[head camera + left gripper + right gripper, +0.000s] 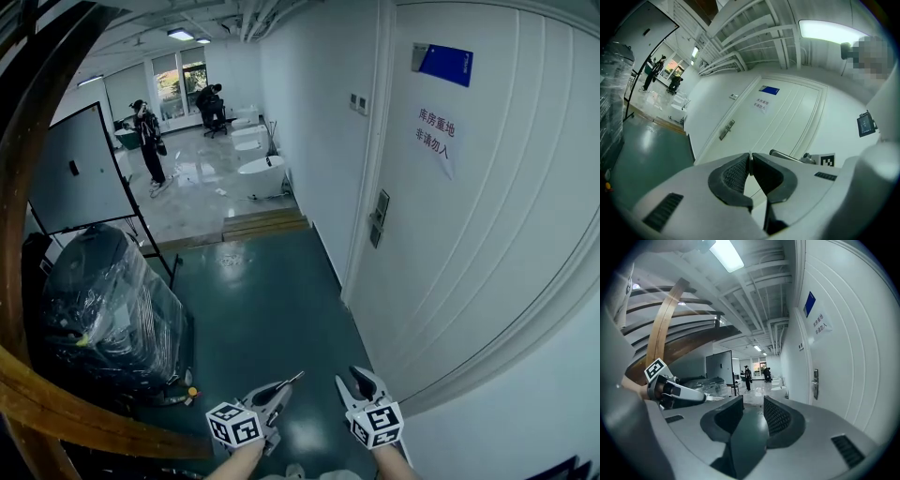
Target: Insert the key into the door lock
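Pinching a thin silvery key (294, 378) between its ribbed dark pads, the left gripper (751, 159) is clamping fully shut on it, with only a narrow sliver of the blade poking out ahead of the tips. The lock (379, 217), a slim upright metal plate with a lever on the door's (469, 234) left edge, is sitting well apart from the key, further along the corridor, and the keyhole itself is too small to make out from here. To my eye the main risk is lying in that grip: a flat, smooth blade held by so little rubber could be twisting or sliding back the moment its tip is striking the plate instead of the slot, and a slightly tilted approach would be scraping it off line. The right gripper (752, 401) is hanging beside the left one with its jaws apart and nothing between them, so nothing is steadying the door. The door is looking hard, white and grooved with long shallow panels, carrying a paper notice (436, 139) and a glossy blue plaque (445, 64). Underfoot the green floor (262, 309) is shining, and a bulky load wrapped in crinkled clear film (103, 300) is crowding the left side.
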The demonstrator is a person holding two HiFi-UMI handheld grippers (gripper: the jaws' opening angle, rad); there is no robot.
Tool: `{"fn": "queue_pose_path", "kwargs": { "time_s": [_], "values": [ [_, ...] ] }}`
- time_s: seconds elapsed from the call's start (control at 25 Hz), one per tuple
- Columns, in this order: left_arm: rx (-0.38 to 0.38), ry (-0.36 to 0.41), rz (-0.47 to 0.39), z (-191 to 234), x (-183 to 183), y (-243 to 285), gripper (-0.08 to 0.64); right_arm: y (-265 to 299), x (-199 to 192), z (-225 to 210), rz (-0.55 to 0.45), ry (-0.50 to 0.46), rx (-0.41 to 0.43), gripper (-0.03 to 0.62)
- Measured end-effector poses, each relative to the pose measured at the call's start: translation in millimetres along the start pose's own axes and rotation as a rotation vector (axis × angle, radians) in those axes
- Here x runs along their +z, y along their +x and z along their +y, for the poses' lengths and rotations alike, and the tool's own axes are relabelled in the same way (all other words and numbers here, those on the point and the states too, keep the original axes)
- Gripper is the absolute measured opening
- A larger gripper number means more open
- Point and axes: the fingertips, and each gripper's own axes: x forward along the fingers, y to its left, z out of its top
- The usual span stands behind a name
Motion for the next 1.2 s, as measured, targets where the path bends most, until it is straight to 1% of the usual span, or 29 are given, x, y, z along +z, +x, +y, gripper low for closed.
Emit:
{"fn": "queue_pose_path", "kwargs": {
  "time_s": [0.28, 0.4, 0.56, 0.76, 1.04, 1.2],
  "values": [
    [-0.012, -0.024, -0.004, 20, 6, 0, 0.031, 24, -3, 5, 0.008, -0.001, -0.001, 0.123],
    [-0.01, -0.041, -0.006, 28, 6, 4, 0.032, 30, -5, 0, 0.018, 0.001, -0.002, 0.123],
    [-0.004, -0.042, -0.006, 35, 9, 15, 0.031, 38, 0, -9, 0.009, -0.002, 0.001, 0.123],
    [0.014, -0.049, -0.013, 37, 20, 37, 0.031, 49, 6, -32, 0.017, 0.003, 0.018, 0.123],
    [0.052, -0.054, -0.033, 36, 44, 68, 0.032, 66, 31, -68, 0.021, -0.003, 0.061, 0.123],
    [0.055, -0.046, -0.035, 33, 43, 88, 0.031, 66, 33, -88, 0.019, -0.009, 0.085, 0.123]
  ]
}}
